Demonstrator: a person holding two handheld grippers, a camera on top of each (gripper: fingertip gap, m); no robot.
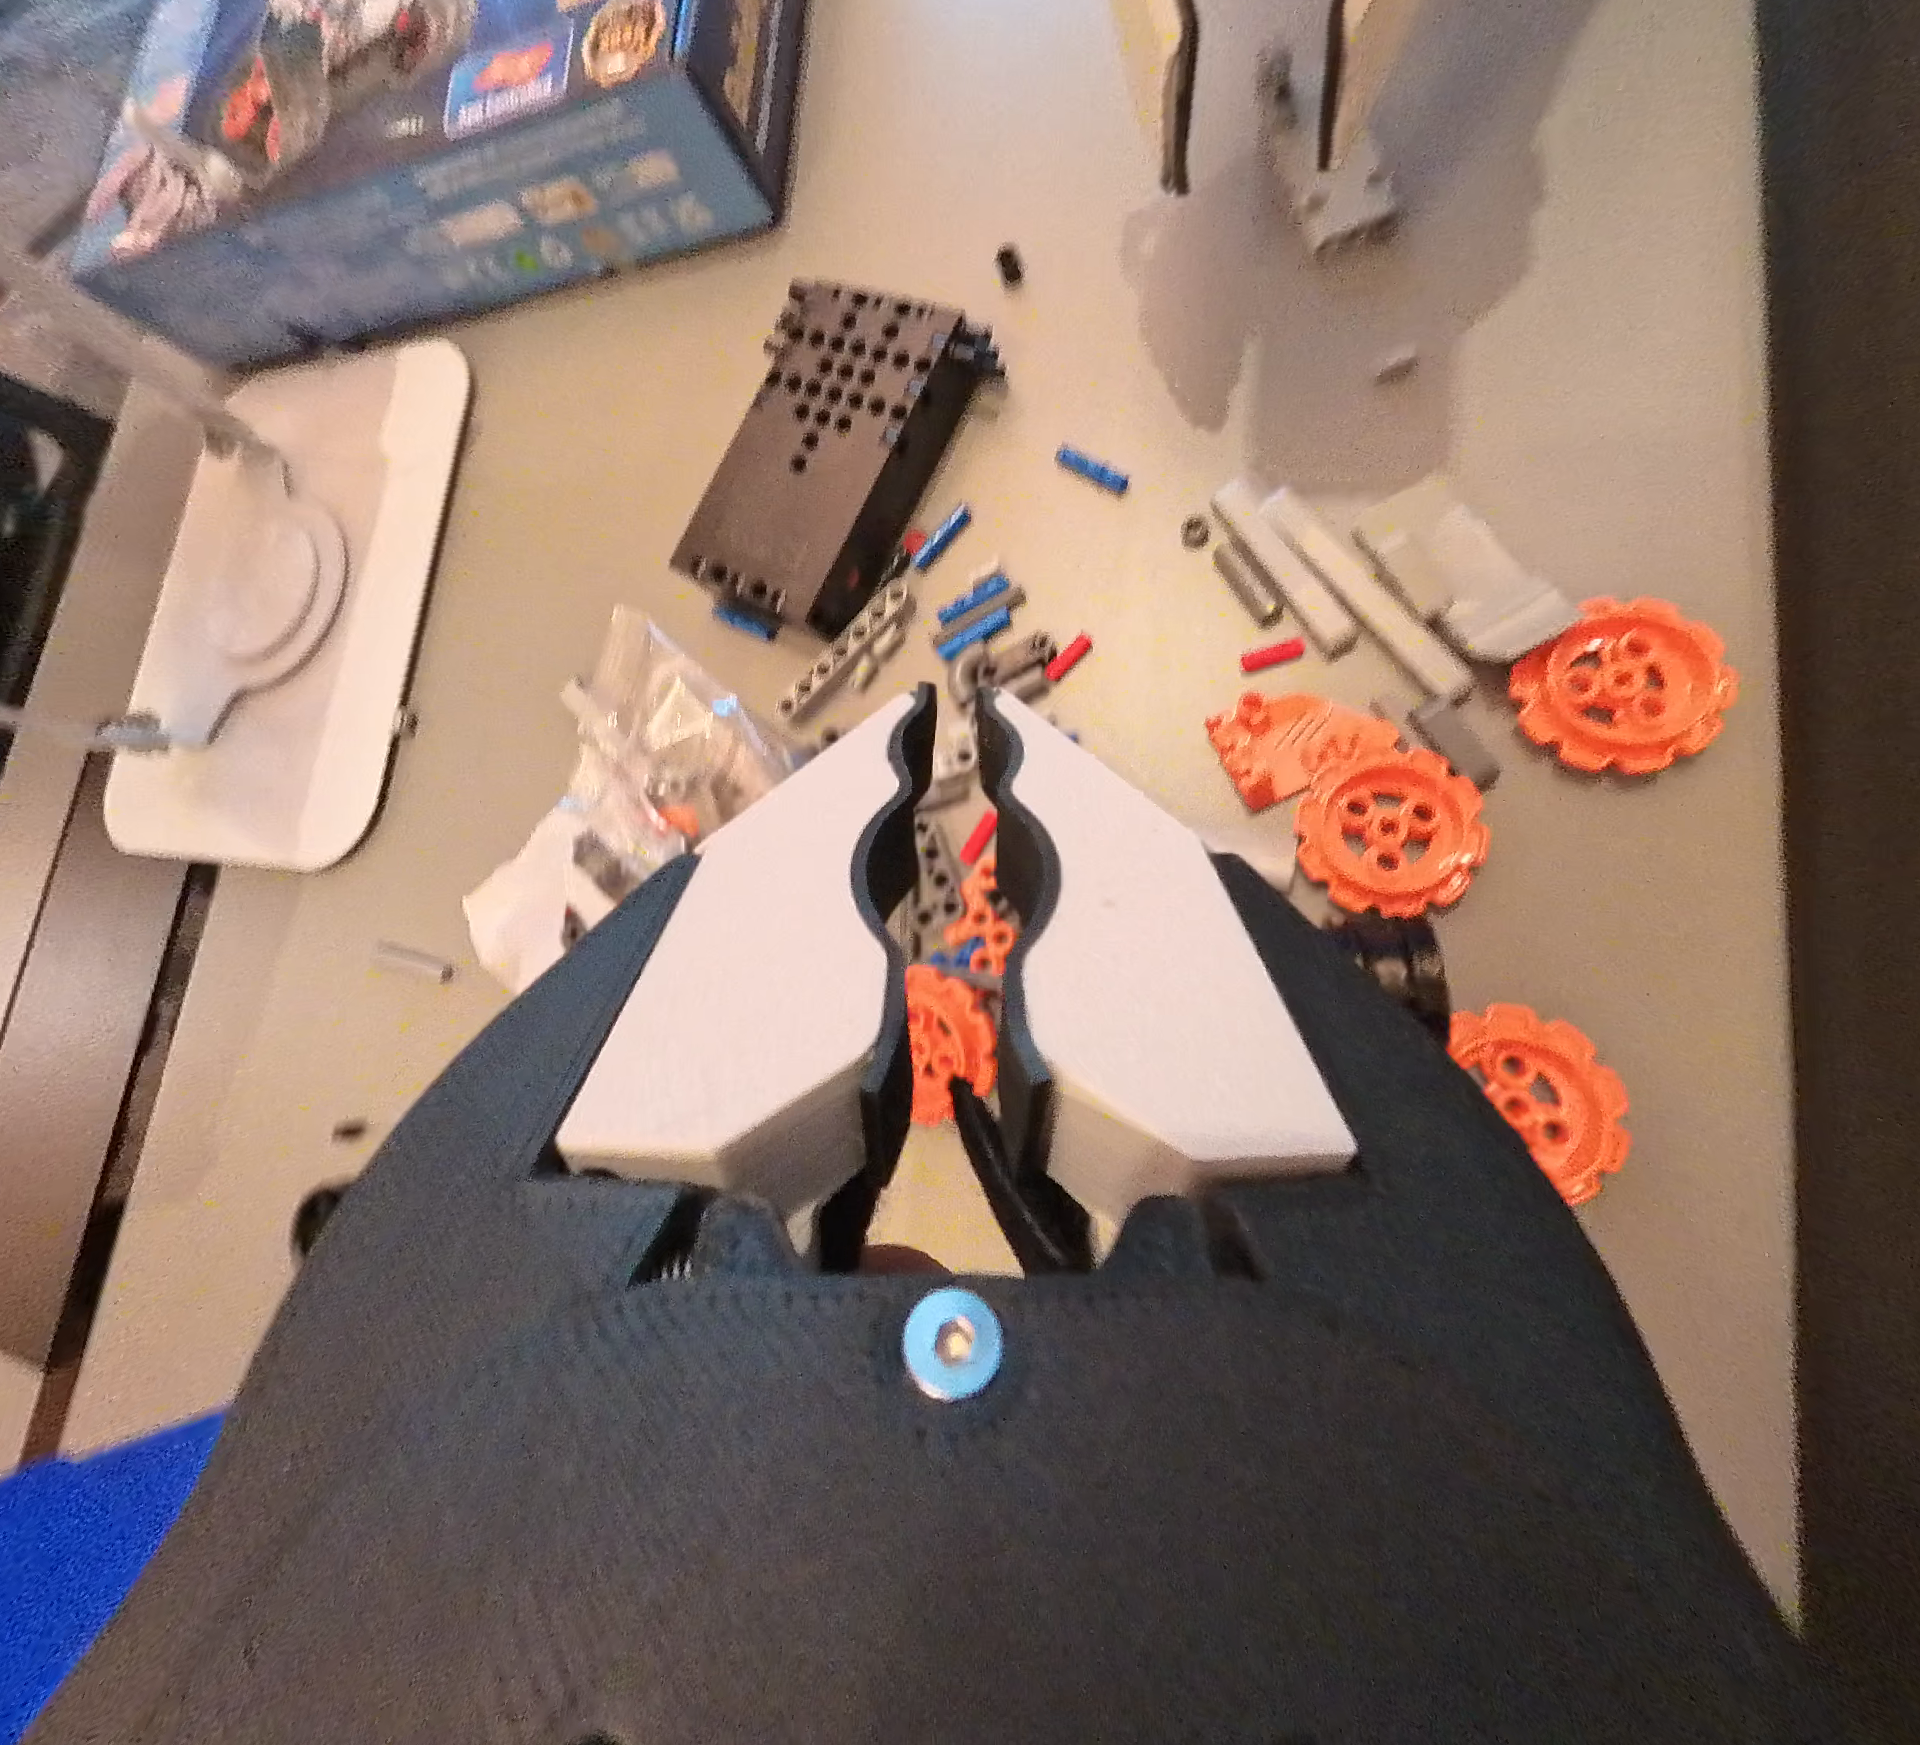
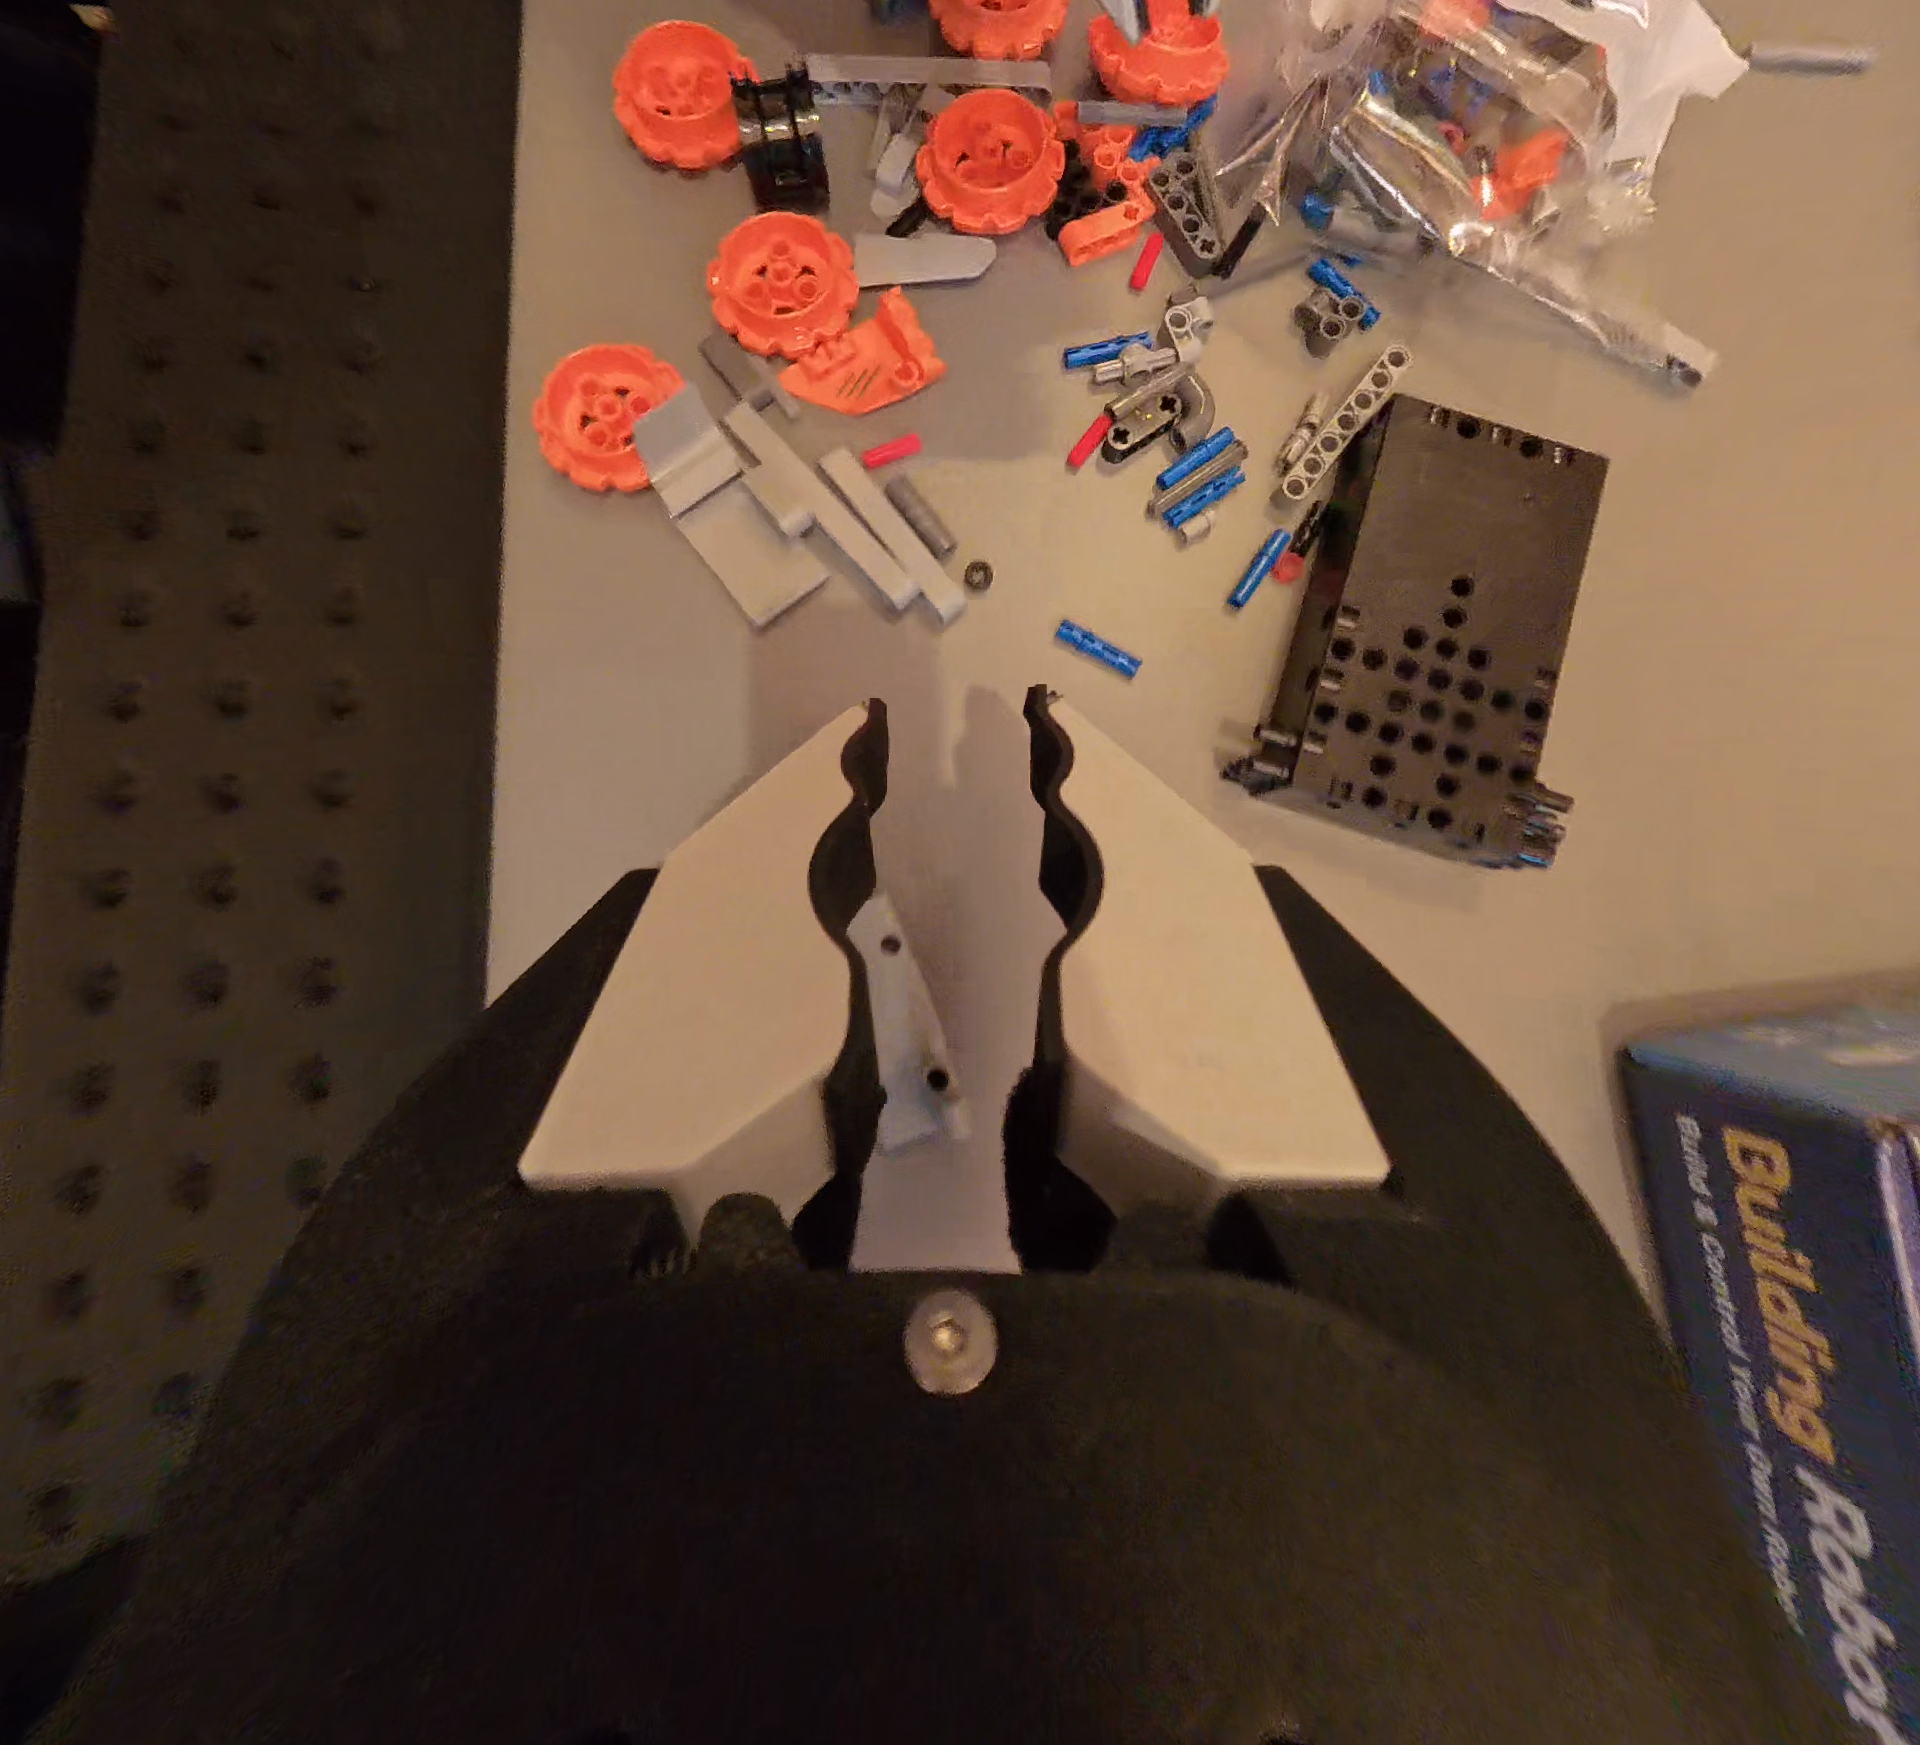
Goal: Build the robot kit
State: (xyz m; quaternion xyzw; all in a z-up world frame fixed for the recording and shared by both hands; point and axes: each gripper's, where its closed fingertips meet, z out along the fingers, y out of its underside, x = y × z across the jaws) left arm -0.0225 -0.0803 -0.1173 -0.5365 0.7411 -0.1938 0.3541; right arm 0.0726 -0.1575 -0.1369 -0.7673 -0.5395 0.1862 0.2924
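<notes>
1. Left gripper [image 1: 956, 708] sits mid-frame, its fingers nearly closed with a thin gap; whether they pinch anything, I cannot tell.
2. Just past its tips: small blue pins [image 1: 975, 606] and grey beams; an orange wheel [image 1: 940, 1041] shows through the gap lower down.
3. Right gripper [image 2: 956, 708], fingers parted, nothing between the tips; a light grey curved piece [image 2: 909, 1030] lies against its left finger.
4. Black perforated block [image 2: 1423, 635] at right; blue box [image 2: 1766, 1332] at lower right.

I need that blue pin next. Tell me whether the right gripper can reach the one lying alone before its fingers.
Probably yes: only bare table lies between the right gripper and the blue pin; fingers open.
</notes>
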